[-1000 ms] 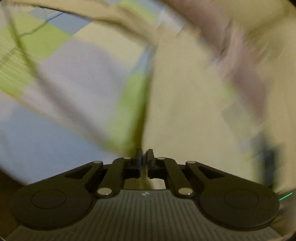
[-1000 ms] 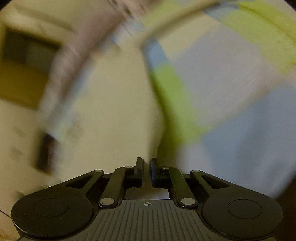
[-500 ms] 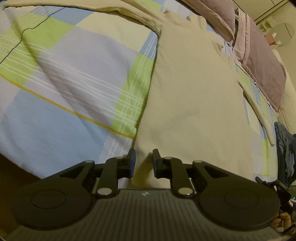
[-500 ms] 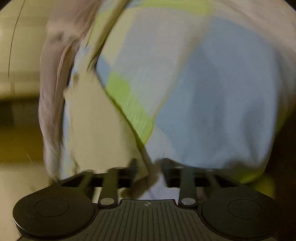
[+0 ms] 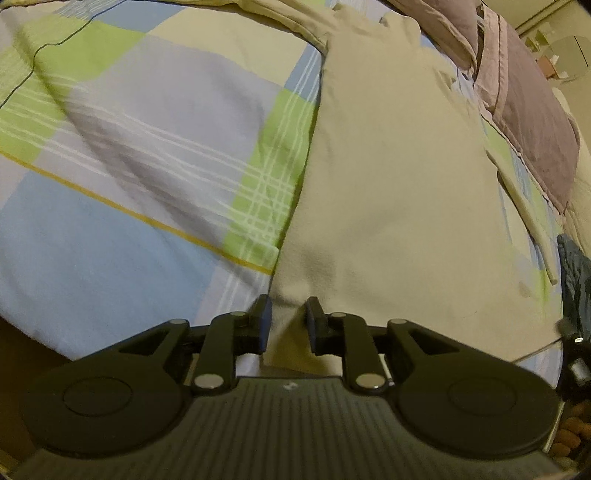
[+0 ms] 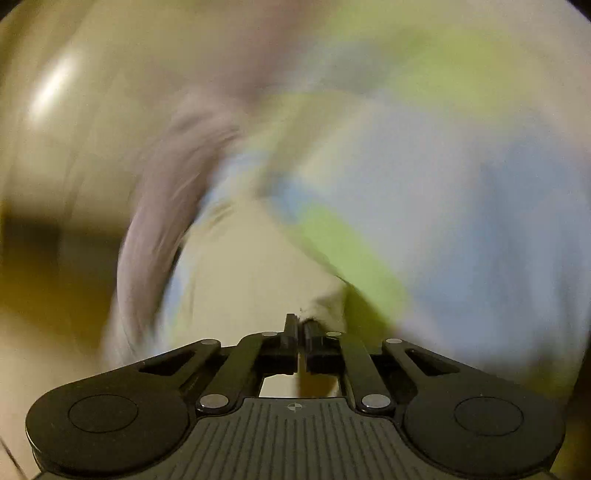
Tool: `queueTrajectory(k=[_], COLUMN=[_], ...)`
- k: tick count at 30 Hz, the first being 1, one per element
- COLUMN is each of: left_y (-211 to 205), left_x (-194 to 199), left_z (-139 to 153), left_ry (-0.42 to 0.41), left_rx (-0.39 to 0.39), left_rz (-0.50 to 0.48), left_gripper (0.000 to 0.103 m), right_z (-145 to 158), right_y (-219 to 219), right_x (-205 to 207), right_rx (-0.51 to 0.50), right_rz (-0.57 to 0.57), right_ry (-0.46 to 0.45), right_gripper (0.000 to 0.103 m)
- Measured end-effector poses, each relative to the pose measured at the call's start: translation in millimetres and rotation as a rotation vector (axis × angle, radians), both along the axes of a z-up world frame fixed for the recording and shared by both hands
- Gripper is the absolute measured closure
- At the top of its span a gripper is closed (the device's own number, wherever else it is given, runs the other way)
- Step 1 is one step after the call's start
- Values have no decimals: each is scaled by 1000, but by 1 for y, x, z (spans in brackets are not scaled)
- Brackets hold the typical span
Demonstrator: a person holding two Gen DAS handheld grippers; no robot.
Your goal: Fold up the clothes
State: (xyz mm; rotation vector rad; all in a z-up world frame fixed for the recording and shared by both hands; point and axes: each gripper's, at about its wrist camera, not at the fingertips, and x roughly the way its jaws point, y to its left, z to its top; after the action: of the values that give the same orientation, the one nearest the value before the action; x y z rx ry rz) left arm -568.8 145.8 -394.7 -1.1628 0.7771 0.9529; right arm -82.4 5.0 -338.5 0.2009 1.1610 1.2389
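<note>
- While the beige garment lies flat on the bed, its long axis runs from the near hem by the left claw up and away toward the neck end at the top of the left wrist view.
- One sleeve stretches off to the upper left from the shoulder; the other sleeve trails down the right side, a narrow strip lying on the sheet.
- Under the garment is a checked bedsheet in blue, lilac, green and cream blocks, with a thin yellow line crossing it on the left.
- The left claw's jaws stand apart and are opening; the near left corner of the hem sits between them, with the pads not pressing on it.
- Mauve pillows lie along the far right edge of the bed, beyond the garment's right side and just past the right sleeve.
- A dark blue cloth sits at the right edge, near the end of that sleeve.
- At the lower right corner, a bit of the person's fingers shows beside dark hardware.
- The right wrist view is heavily blurred; the right claw has its jaws closing nearly together, seemingly pinching a fold of the beige cloth bunched at its tips.
</note>
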Motion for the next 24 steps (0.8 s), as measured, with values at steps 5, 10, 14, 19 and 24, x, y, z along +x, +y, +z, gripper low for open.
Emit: queueTrajectory(k=[5,10,14,19,24], left_y=[0,-1,-2,-5,-18], left_x=[0,-6,-6,-1,-3], left_z=[1,5,10,0,17], left_ry=[2,-22,-37,-45,1], left_rx=[-4,-15,-10,-19,109], left_rz=[-2,9,24,18,-19], left_gripper=[87,87,86,88,102], right_z=[-24,-69,-84,-73,-42], right_y=[-6,-50,-71,-45,-29], right_x=[-5,33,46,44,22], right_rx=[-312,-241,-148,-173,-263], right_rz=[53,-187,-399,-310,-121], right_ry=[-107,428,602,441,97], right_gripper=[96,92,48,62,100])
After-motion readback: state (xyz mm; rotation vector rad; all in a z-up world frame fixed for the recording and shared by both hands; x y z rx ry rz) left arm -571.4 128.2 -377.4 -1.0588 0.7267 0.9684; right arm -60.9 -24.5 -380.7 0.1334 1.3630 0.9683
